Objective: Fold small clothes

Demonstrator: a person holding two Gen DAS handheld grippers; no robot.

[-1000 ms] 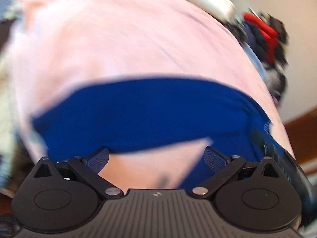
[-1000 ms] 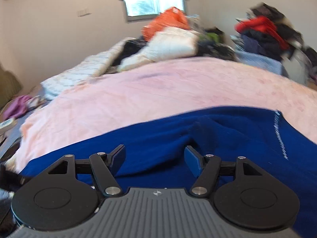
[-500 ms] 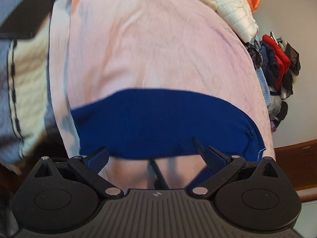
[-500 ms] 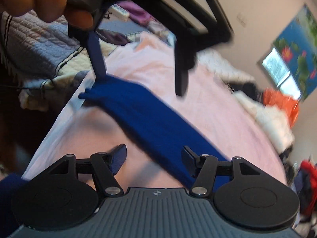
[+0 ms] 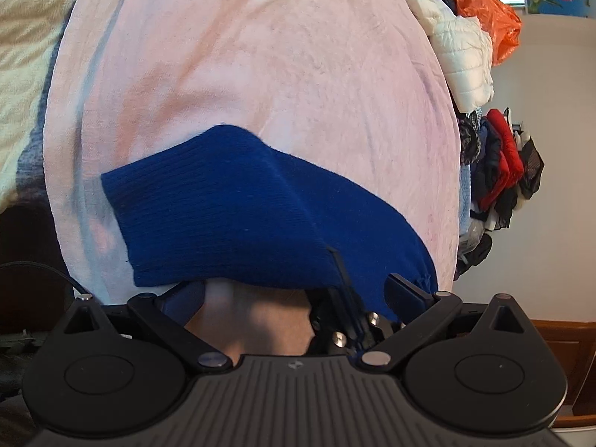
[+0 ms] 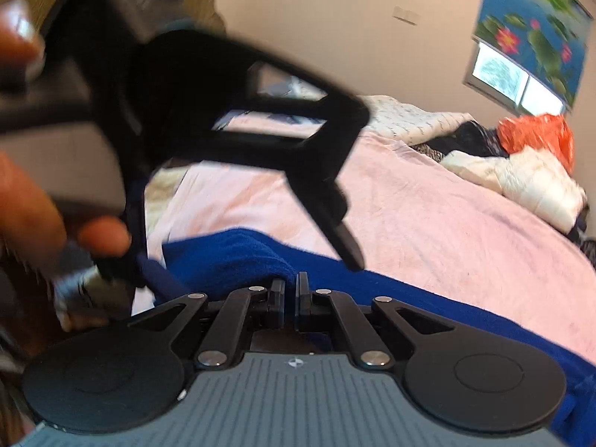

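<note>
A dark blue knitted garment [image 5: 238,216] lies across the near part of the pink sheet [image 5: 260,67], its near edge raised and one corner humped up. My left gripper [image 5: 294,290] hovers just over that near edge, open, with its jaws wide apart. Between its fingers I see my right gripper [image 5: 337,264], shut on the garment's near edge. The right wrist view shows the right gripper [image 6: 290,288] with jaws together at a fold of the blue garment [image 6: 409,290]. The left gripper [image 6: 257,264], held by a hand [image 6: 33,205], hangs open and blurred above the cloth.
At the far end of the bed lie a white puffy jacket [image 5: 462,48] and an orange bag [image 5: 491,11]. A heap of red and dark clothes [image 5: 499,171] stands at the right side. A cream quilt [image 5: 22,74] lies to the left, a wooden frame [image 5: 566,335] at the right.
The right gripper went from open to shut at the garment's near edge. The left gripper rolled and sank closer to the cloth. The garment now shows a raised fold.
</note>
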